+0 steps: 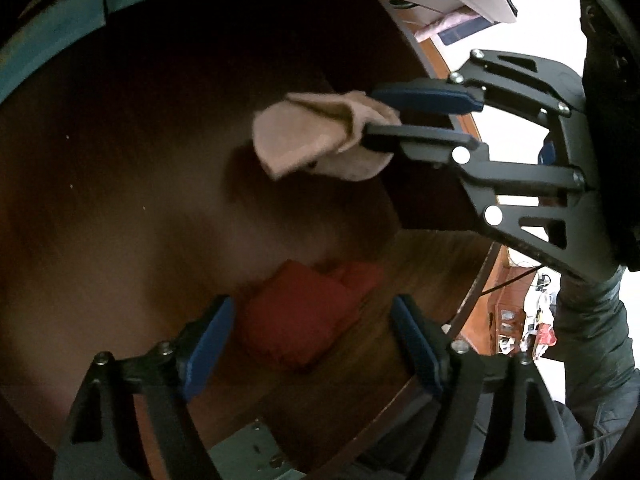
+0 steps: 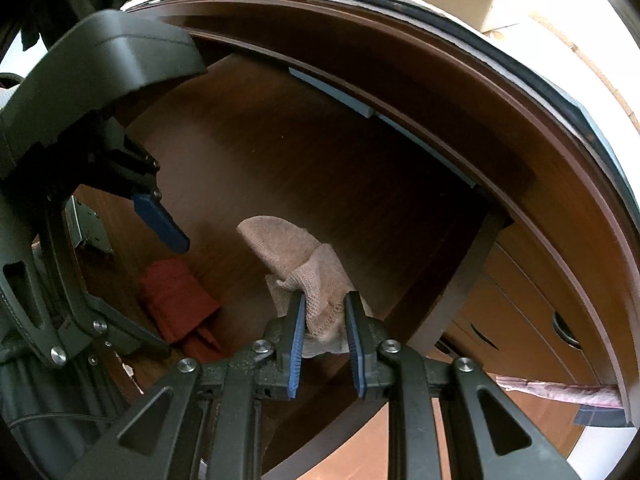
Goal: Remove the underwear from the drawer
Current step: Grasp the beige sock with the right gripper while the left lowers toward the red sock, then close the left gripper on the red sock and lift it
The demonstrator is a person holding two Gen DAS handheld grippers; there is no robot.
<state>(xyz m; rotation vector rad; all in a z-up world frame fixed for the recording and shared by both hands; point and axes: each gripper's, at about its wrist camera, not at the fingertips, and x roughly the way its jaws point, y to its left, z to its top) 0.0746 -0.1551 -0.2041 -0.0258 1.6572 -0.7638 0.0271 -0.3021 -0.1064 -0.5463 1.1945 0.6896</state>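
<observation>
2 grippers at work over 1 open wooden drawer [image 2: 360, 168]. Right gripper [image 2: 325, 300] clamped on 1 beige knitted piece of underwear [image 2: 304, 264], pads pressing the cloth from both sides, the garment lifted clear of the drawer floor and hanging above its middle. Same right gripper [image 1: 372, 118] seen from the side in the left wrist view, with the beige underwear [image 1: 296, 140] bunched at its tips and casting a dark shadow on the drawer floor [image 1: 120, 200]. Left gripper [image 1: 312, 344] spread wide, nothing between its blue pads, poised over 1 red folded piece of underwear [image 1: 304, 312] lying on the drawer floor near the front corner. Not touching the red cloth as far as can be told; that part is blurred.

Only 1 blue pad of the left gripper [image 2: 160, 220] visible in the right wrist view, above the red underwear [image 2: 176, 300]. Count of garments: 2, 1 beige held, 1 red still in the drawer.

Shown only by the right wrist view: 1 pale blue strip [image 2: 360, 104] along the drawer's back wall. Shown only by the left wrist view: 1 dark sleeve [image 1: 592, 340] behind the right gripper, and 1 metal bracket [image 1: 252, 452] at the drawer's near corner.
</observation>
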